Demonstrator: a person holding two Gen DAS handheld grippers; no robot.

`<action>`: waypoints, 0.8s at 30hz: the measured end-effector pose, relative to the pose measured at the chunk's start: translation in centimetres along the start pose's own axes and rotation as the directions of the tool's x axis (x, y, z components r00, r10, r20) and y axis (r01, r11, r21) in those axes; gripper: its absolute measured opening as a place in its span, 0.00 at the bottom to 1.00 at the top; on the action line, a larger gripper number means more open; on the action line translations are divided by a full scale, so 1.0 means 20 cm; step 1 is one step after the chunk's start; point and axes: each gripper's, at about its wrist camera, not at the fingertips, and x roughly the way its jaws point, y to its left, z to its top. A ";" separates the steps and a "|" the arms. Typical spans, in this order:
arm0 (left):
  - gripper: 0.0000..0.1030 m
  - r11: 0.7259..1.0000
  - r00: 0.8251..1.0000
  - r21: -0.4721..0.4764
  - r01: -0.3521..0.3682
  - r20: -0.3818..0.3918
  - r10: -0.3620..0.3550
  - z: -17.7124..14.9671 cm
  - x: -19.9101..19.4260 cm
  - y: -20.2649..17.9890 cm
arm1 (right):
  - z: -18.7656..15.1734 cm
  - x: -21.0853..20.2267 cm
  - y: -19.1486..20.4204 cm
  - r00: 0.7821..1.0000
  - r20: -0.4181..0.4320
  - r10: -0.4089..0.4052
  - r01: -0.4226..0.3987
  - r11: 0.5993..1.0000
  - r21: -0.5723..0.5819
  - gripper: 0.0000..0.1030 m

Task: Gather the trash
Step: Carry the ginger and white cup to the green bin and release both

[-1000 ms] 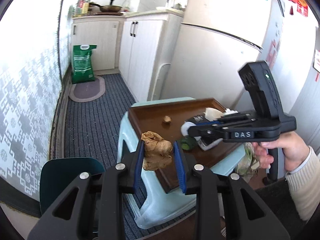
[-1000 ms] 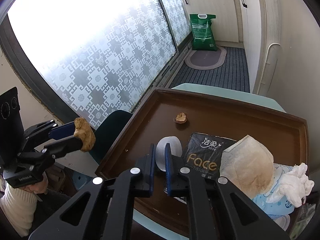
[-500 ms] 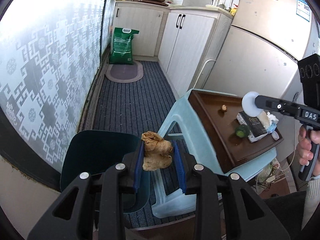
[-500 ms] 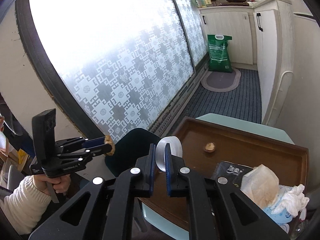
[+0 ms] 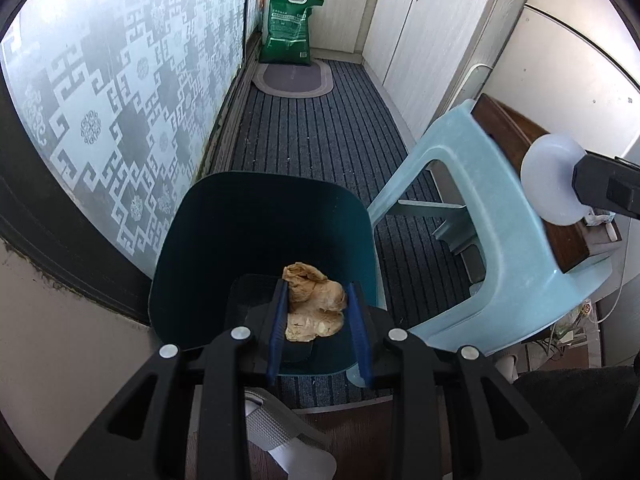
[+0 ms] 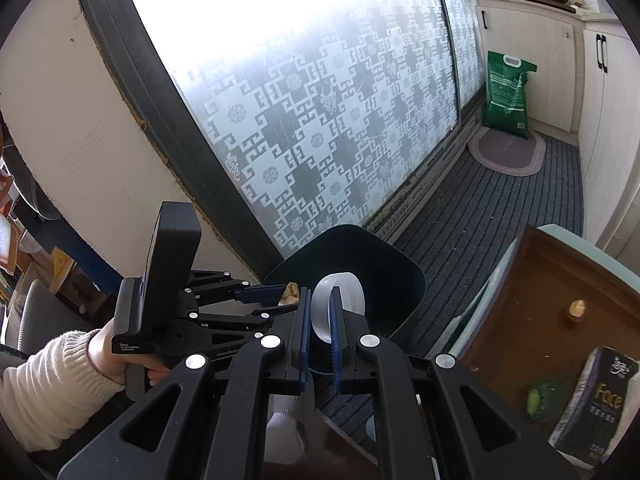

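Both tongs have swung from the tray to the bin. Left view: left tongs (image 5: pixel 318 320) clench ginger (image 5: pixel 314 306) over the dark bin (image 5: pixel 240 224). Right view: right tongs (image 6: pixel 319 330) clench a tape roll (image 6: pixel 348 292) above that bin (image 6: pixel 384 272); tray (image 6: pixel 532 320) lies rightward.

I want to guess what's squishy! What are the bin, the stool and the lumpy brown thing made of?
The dark teal bin looks like smooth moulded plastic with a dull sheen. The light blue stool also looks plastic: one glossy moulded piece. The lumpy piece in the left hand-held gripper looks like ginger root: knobbly, tan, matt skin.
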 end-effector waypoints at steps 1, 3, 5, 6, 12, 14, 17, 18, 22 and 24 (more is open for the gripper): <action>0.31 1.000 1.000 -0.001 -0.003 -0.011 0.003 -0.01 0.02 0.01 | 0.00 0.04 0.01 1.000 -0.012 0.003 -0.003 1.000 0.004 0.09; 0.33 1.000 1.000 0.002 -0.002 -0.018 0.002 -0.01 0.04 0.02 | 0.00 0.09 0.02 1.000 -0.029 0.005 -0.005 1.000 0.008 0.09; 0.38 1.000 1.000 0.003 -0.022 -0.002 0.022 -0.02 0.02 0.03 | 0.01 0.15 0.01 0.999 -0.043 0.006 -0.005 1.000 0.015 0.09; 0.39 1.000 1.000 0.006 -0.022 0.004 0.022 -0.02 0.01 0.03 | 0.01 0.17 0.01 0.999 -0.049 0.006 -0.005 1.000 0.018 0.09; 0.36 1.000 0.998 -0.001 -0.025 0.057 0.025 -0.02 -0.10 0.07 | 0.01 0.28 0.00 0.997 -0.076 0.000 0.003 0.999 0.034 0.09; 0.33 1.000 0.996 -0.009 -0.025 0.080 0.025 -0.02 -0.15 0.07 | 0.01 0.31 0.01 0.996 -0.088 -0.005 0.008 0.999 0.031 0.09; 0.30 1.000 0.993 -0.022 -0.022 0.119 0.024 -0.02 -0.22 0.09 | 0.00 0.37 0.03 0.994 -0.107 -0.015 0.017 1.000 0.022 0.09; 0.28 0.999 0.991 -0.026 -0.024 0.131 0.027 -0.03 -0.25 0.10 | -0.01 0.39 0.03 0.993 -0.115 -0.021 0.023 1.000 0.016 0.09; 0.24 0.999 0.986 -0.041 -0.021 0.162 0.027 -0.03 -0.30 0.13 | -0.01 0.47 0.04 0.990 -0.140 -0.026 0.027 1.000 0.010 0.09; 0.24 0.999 0.983 -0.047 -0.018 0.181 0.026 -0.02 -0.34 0.14 | -0.02 0.52 0.05 0.988 -0.152 -0.022 0.024 1.000 0.009 0.09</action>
